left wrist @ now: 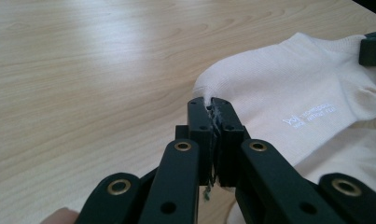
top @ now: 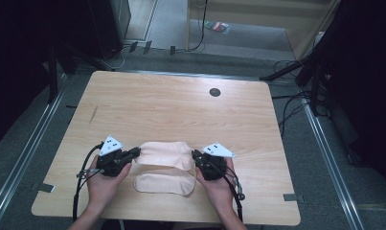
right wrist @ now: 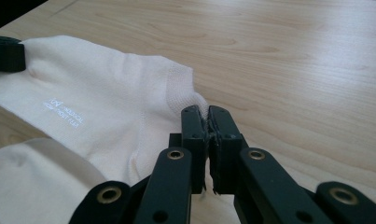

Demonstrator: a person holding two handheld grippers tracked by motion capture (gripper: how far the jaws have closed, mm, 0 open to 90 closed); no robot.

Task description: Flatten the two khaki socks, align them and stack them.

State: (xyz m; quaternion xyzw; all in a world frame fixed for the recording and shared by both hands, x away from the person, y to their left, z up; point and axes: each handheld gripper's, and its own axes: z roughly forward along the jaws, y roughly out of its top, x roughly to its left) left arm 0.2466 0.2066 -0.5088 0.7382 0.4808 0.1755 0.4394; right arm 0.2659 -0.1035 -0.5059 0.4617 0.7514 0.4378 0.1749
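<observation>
Two cream socks lie near the front of the wooden table (top: 171, 110). The upper sock (top: 164, 154) is stretched between both grippers and raised a little off the table. My left gripper (top: 136, 153) is shut on its left end, and in the left gripper view the fabric (left wrist: 288, 93) is pinched between the black jaws (left wrist: 212, 103). My right gripper (top: 196, 155) is shut on its right end, the cuff (right wrist: 183, 86), seen in the right gripper view (right wrist: 203, 111). The lower sock (top: 164, 183) lies flat just in front of it (right wrist: 31, 177).
A small dark round hole (top: 215, 92) sits in the table toward the back right. Cables trail from both grippers toward the table's front edge. Dark stands and cables surround the table on the floor.
</observation>
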